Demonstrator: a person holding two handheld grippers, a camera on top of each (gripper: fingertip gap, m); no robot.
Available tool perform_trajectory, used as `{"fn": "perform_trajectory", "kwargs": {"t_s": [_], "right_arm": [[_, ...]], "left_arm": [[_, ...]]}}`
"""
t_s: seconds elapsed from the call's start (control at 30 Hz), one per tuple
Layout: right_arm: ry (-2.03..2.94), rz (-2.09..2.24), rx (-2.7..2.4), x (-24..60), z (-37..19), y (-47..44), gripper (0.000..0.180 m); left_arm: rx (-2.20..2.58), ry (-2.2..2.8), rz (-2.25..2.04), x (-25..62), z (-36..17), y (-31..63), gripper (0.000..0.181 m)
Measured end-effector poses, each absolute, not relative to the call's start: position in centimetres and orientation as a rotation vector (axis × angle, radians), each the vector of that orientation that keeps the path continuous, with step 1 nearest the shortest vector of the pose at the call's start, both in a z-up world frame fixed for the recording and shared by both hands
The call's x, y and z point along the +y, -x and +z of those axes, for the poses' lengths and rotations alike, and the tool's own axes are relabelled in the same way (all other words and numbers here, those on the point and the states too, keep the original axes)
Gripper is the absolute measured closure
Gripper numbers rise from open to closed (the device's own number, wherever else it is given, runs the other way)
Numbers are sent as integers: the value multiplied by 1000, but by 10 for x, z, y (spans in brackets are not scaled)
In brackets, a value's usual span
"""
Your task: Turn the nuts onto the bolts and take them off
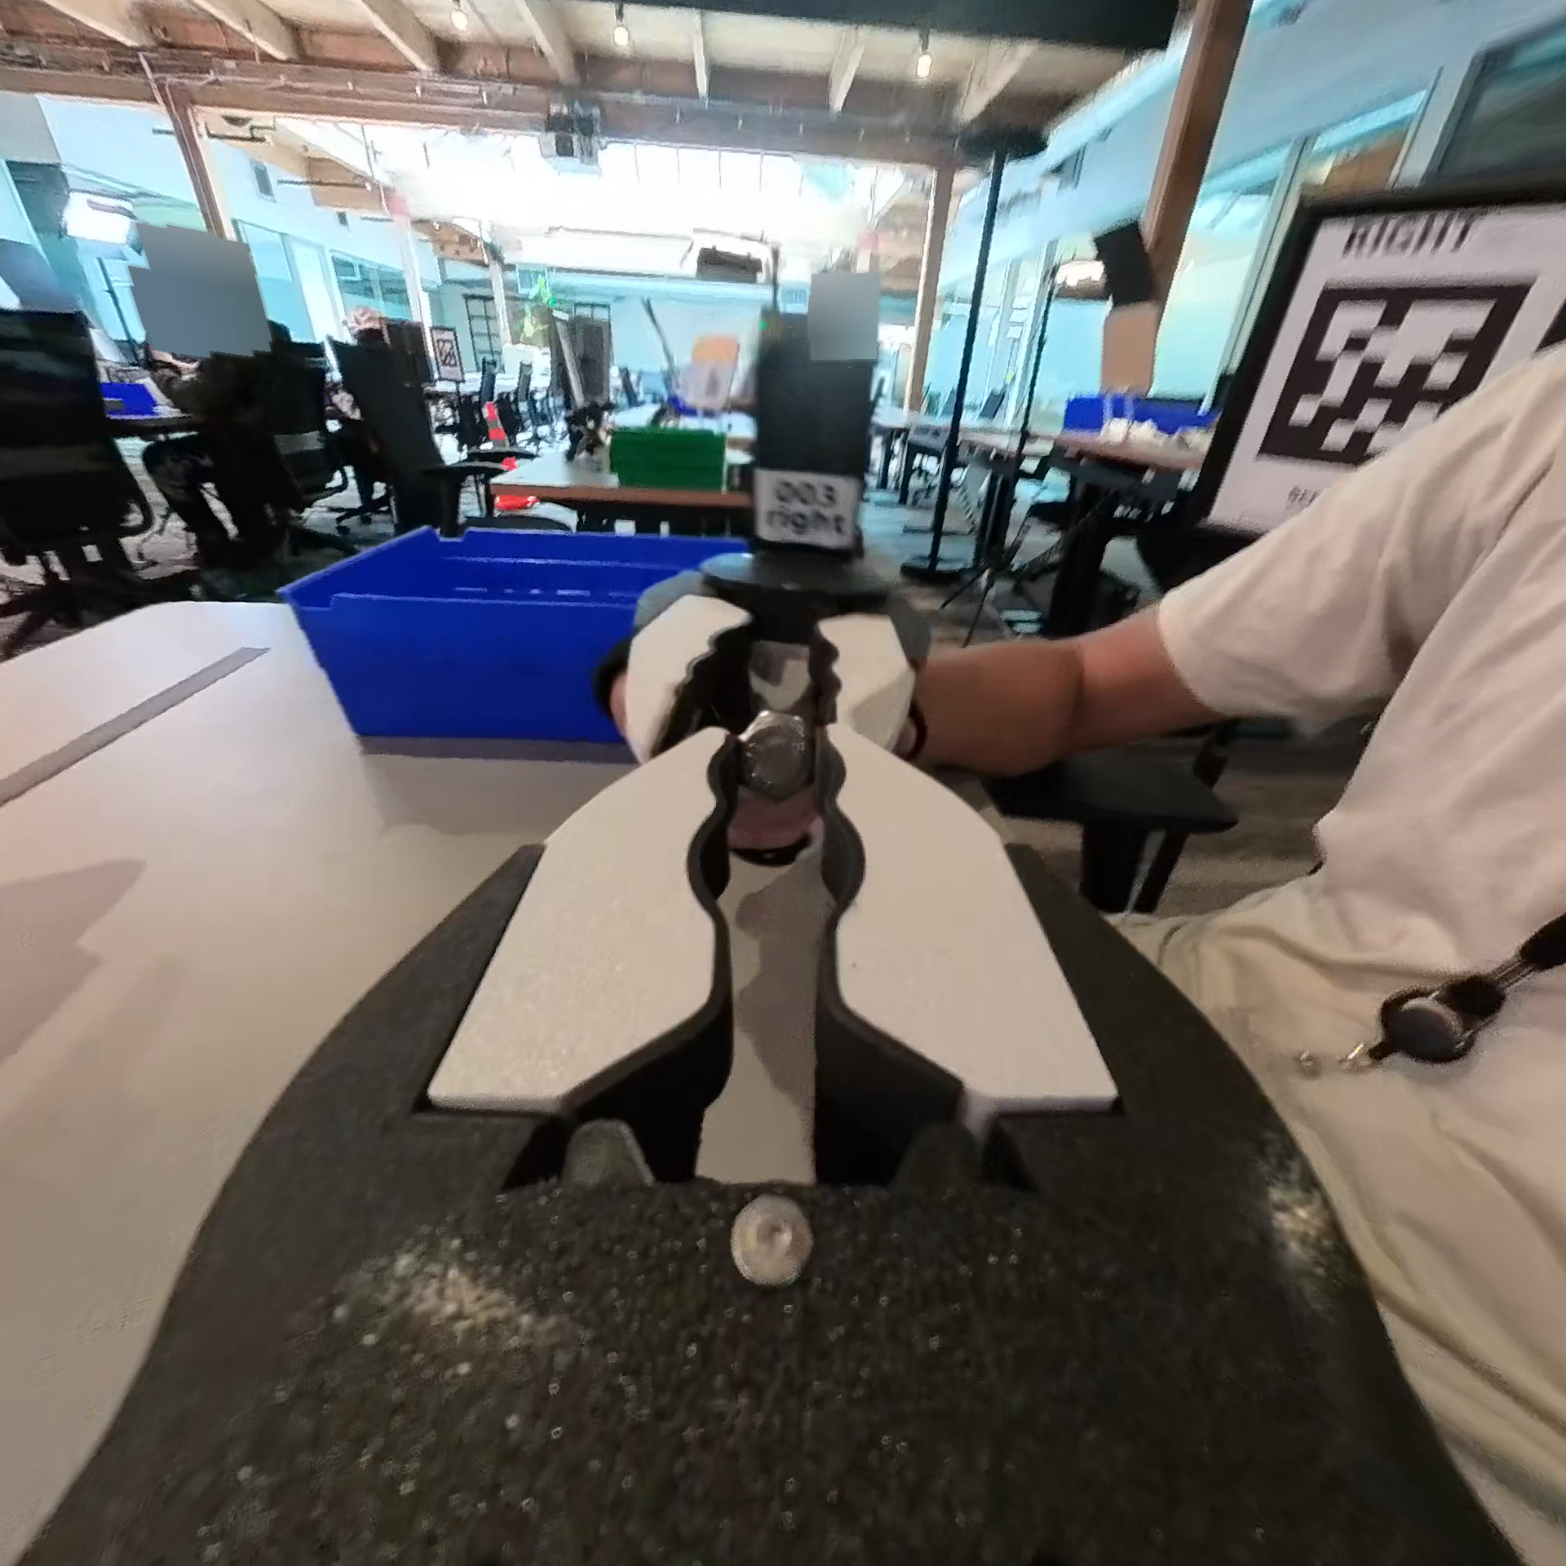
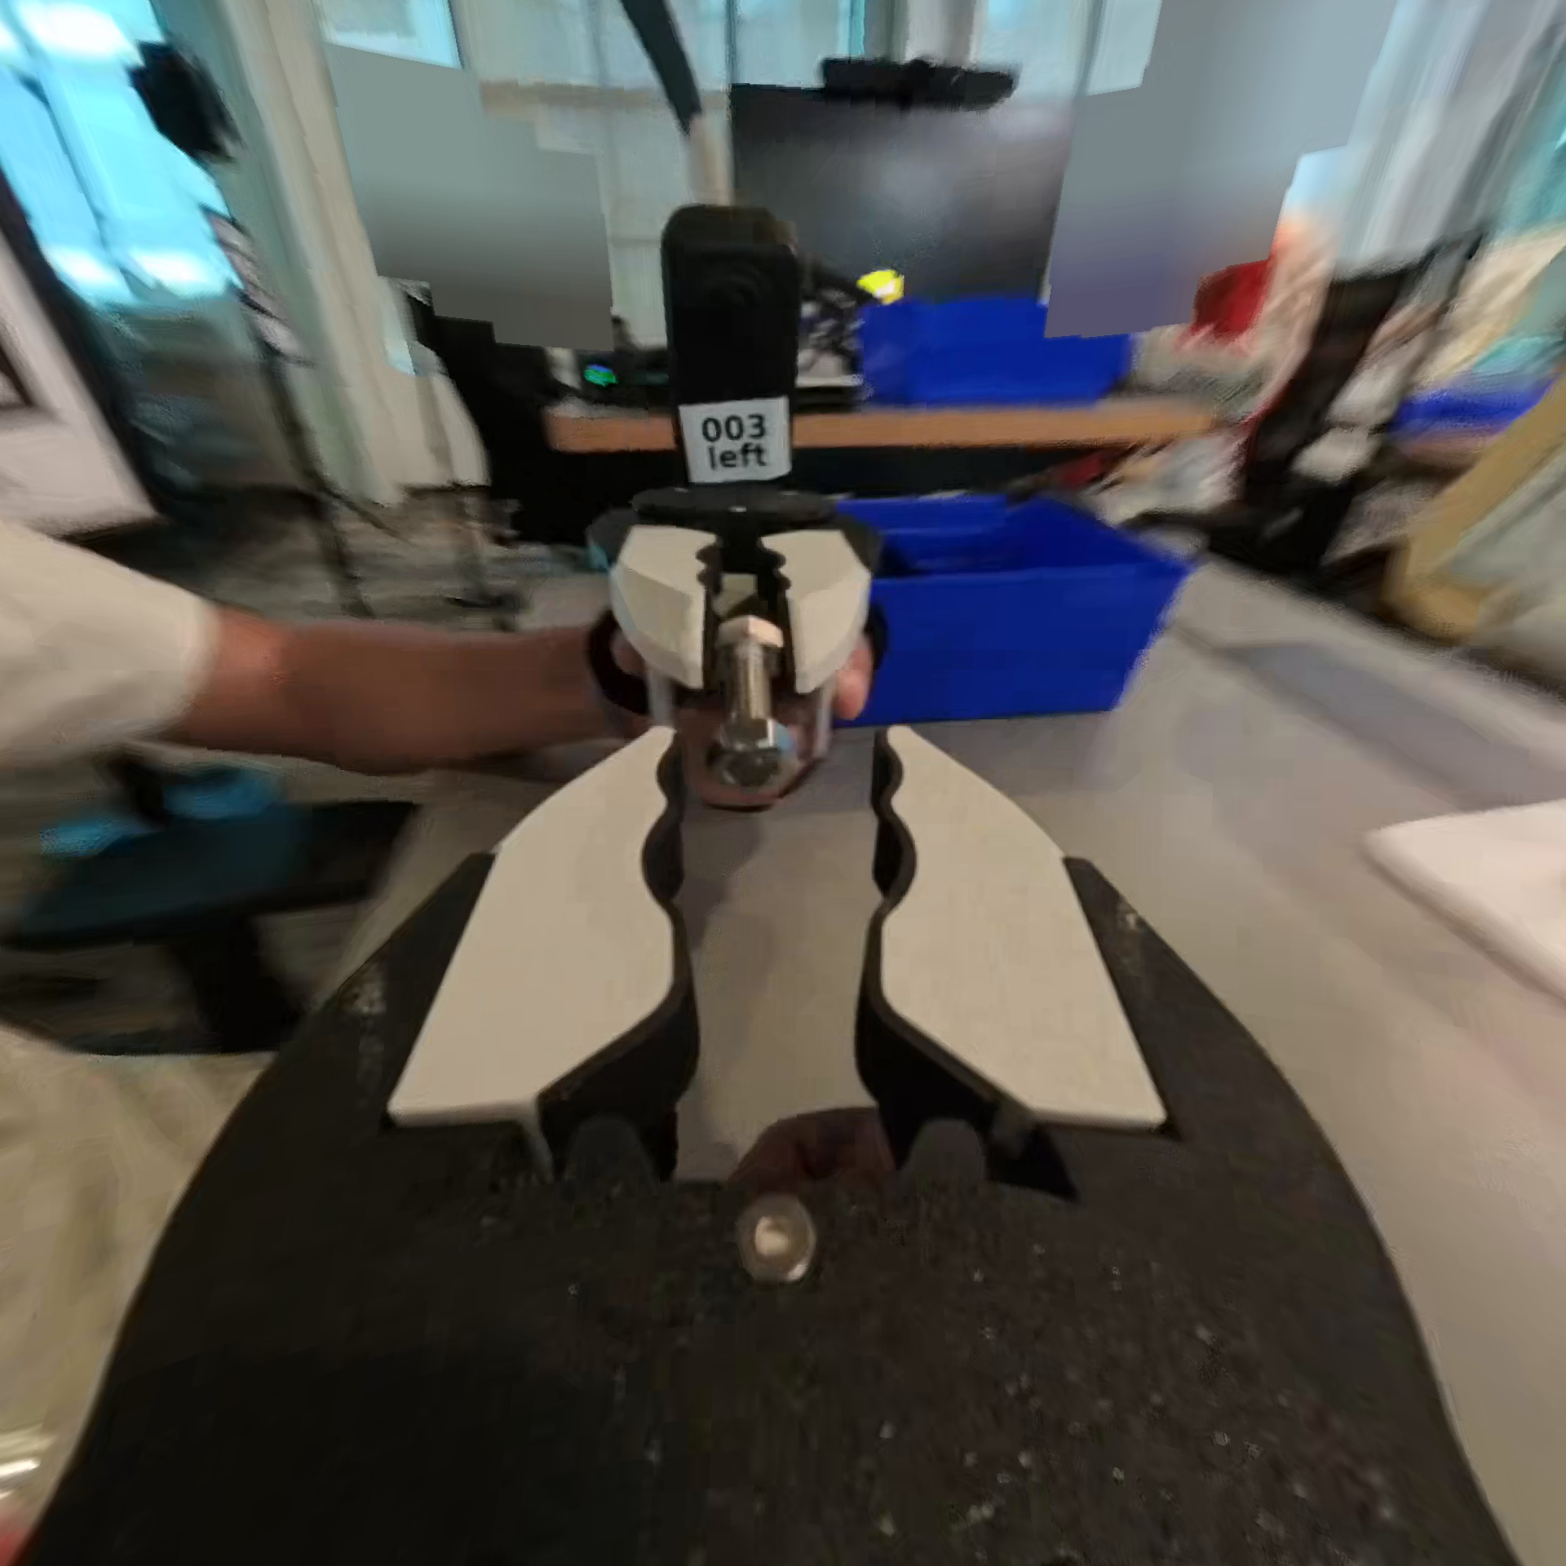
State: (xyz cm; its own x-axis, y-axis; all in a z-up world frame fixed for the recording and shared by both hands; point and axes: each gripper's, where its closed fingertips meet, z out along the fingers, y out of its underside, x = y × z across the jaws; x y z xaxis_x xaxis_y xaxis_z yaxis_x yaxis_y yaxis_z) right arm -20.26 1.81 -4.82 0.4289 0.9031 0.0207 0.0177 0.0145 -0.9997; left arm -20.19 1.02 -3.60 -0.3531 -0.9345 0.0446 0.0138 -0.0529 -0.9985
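A steel bolt (image 1: 769, 760) is clamped by its hex head between the tips of my left gripper (image 1: 771, 767), which is shut on it above the white table (image 1: 212, 847). In the right wrist view the bolt's shaft (image 2: 749, 678) points toward the camera, with a hex nut (image 2: 749, 760) on its near end. My right gripper (image 2: 771, 754) is open; its fingertips stand on either side of the nut without closing on it. It faces the left gripper (image 2: 746, 610) head-on. The right gripper also shows in the left wrist view (image 1: 773, 669).
A blue plastic bin (image 1: 474, 644) stands on the table behind the grippers and also shows in the right wrist view (image 2: 1017, 644). A person's forearm (image 1: 1059, 703) reaches in from the right. A white flat object (image 2: 1483, 890) lies at the right edge.
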Motion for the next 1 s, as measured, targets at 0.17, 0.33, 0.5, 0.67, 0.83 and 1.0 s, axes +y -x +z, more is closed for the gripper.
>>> {"fn": "perform_trajectory", "kwargs": {"t_s": [0.17, 0.33, 0.5, 0.67, 0.83, 1.0], "right_arm": [[989, -146, -1000, 25, -33, 184, 141], [729, -578, -1149, 16, -48, 196, 143], [723, -506, -1155, 10, -45, 195, 146], [771, -415, -1195, 8, -51, 199, 163], [1101, 167, -1103, 13, -48, 199, 162], [1456, 1067, -819, 17, -44, 203, 162]], "left_arm": [[1312, 1104, -1780, 19, -28, 206, 164], [1308, 1197, -1965, 17, -40, 201, 165], [1345, 1203, -1985, 9, -47, 197, 164], [1375, 1191, -1972, 6, -47, 199, 164], [1413, 1125, -1754, 9, -45, 200, 164], [1439, 1038, -1475, 15, -41, 202, 164]]}}
